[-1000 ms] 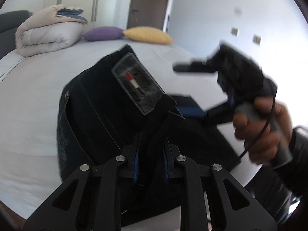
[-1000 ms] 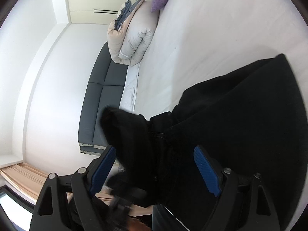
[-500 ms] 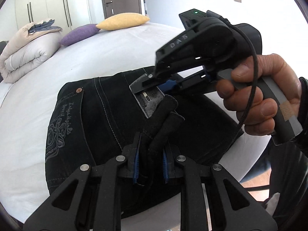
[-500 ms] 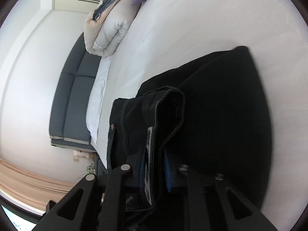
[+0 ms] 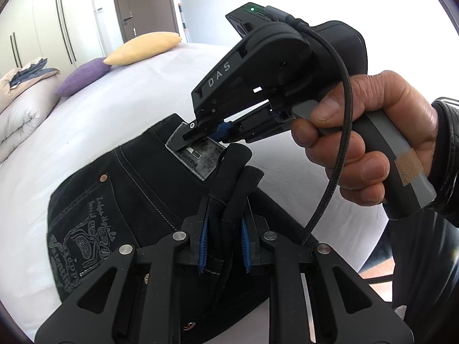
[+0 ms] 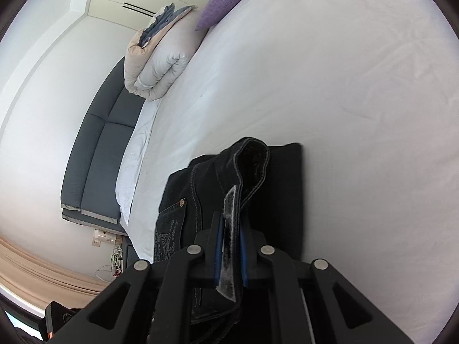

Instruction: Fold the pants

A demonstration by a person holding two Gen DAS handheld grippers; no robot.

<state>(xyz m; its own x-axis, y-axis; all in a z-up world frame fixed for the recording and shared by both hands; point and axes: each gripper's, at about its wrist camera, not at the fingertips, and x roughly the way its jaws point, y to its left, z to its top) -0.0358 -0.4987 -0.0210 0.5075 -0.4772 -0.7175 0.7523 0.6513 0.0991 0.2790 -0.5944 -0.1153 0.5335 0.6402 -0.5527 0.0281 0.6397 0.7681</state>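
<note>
Black jeans (image 5: 137, 189) lie bunched on the white bed (image 5: 94, 120), with an embroidered back pocket facing up. At the bottom of the left wrist view, my left gripper (image 5: 223, 240) is shut on a thick fold of their black fabric. A hand (image 5: 367, 143) holds my right gripper (image 5: 209, 136), which is clamped on the waistband at the grey label (image 5: 200, 154). In the right wrist view, the right gripper (image 6: 229, 255) pinches the waistband and the label (image 6: 228, 218) between its blue pads. The rest of the jeans (image 6: 281, 195) lies folded beyond it.
A rolled duvet (image 6: 160, 66) sits at the bed's head beside a purple pillow (image 5: 83, 80) and a yellow pillow (image 5: 143, 47). A dark sofa (image 6: 97, 154) runs along the bed's far side. Wardrobe doors (image 5: 43, 34) and a brown door (image 5: 140, 3) stand behind.
The right gripper was open around the waistband and has shut on it at the label. Both grippers have come close together, and the jeans have sunk flatter onto the bed.
</note>
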